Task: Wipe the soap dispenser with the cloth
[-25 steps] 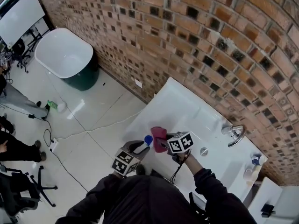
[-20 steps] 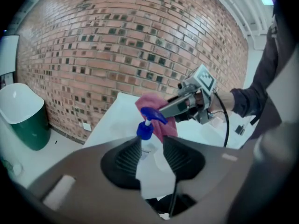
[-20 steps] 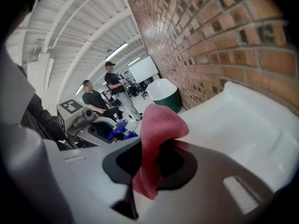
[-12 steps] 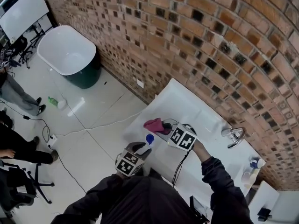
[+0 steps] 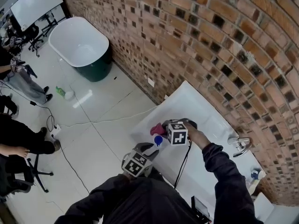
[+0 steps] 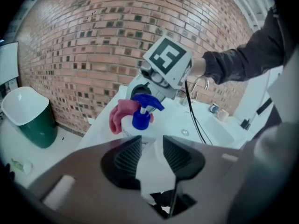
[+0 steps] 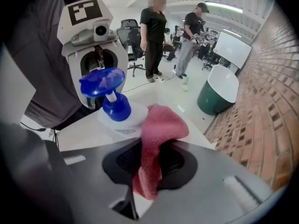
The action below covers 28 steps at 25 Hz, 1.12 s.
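White soap dispenser (image 6: 138,130) w/ blue pump (image 6: 142,110), pink cloth (image 7: 158,134).

The cloth (image 7: 161,125) is fuzzy terry; the dispenser (image 7: 116,110) smooth glossy plastic; the wall (image 5: 196,36) rough brick; the counter (image 5: 189,104) glossy.

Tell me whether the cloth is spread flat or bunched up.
Bunched up. The cloth is pinched between the jaws of the right gripper and stands in a folded pink hump beside the soap dispenser.

Cloth (image 5: 157,128) behind soap dispenser (image 5: 159,140) on counter (image 5: 187,106)
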{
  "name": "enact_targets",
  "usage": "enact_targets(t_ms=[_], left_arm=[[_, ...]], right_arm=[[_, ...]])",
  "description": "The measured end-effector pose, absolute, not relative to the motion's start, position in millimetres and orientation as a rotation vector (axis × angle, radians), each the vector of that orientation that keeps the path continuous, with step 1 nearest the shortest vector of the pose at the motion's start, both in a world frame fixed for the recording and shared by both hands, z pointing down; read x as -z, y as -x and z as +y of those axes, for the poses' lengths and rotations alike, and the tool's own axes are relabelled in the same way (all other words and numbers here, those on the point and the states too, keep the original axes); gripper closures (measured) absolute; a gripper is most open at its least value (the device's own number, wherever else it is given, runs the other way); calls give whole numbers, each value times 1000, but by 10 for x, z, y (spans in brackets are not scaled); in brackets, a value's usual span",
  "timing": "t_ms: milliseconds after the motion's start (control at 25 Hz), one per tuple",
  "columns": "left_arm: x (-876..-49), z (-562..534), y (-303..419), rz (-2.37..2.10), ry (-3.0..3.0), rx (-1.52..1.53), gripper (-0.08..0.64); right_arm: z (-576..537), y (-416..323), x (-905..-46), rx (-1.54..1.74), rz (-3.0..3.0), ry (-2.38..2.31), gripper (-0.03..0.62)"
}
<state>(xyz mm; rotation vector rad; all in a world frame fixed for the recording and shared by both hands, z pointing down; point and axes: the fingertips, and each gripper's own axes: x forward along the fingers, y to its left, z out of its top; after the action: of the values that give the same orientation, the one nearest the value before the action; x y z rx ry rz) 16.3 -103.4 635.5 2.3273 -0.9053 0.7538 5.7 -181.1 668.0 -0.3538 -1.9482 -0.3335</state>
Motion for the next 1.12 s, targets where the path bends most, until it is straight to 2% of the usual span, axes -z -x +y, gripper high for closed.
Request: enact_targets(t_ms=[360,560,920,1120], left_arm=[[-6390,-992,-178,-901,-2306,-754,407],[-6411,-1014,-149,-913,-2318,-732,407],[-5815,-883,-1,-917,-2346,-498,408],[-5230,-900,140,-981,-2405,-284,428]], right_arm=[[-1727,-27,-7173,386,-1821,433,522],[-1805,-41,-7096,323,-1893,295,520],[-1685,-428,-5711,134,-2246,-296,518],[-1173,-577,-4932,-159,-2629,-618,518]])
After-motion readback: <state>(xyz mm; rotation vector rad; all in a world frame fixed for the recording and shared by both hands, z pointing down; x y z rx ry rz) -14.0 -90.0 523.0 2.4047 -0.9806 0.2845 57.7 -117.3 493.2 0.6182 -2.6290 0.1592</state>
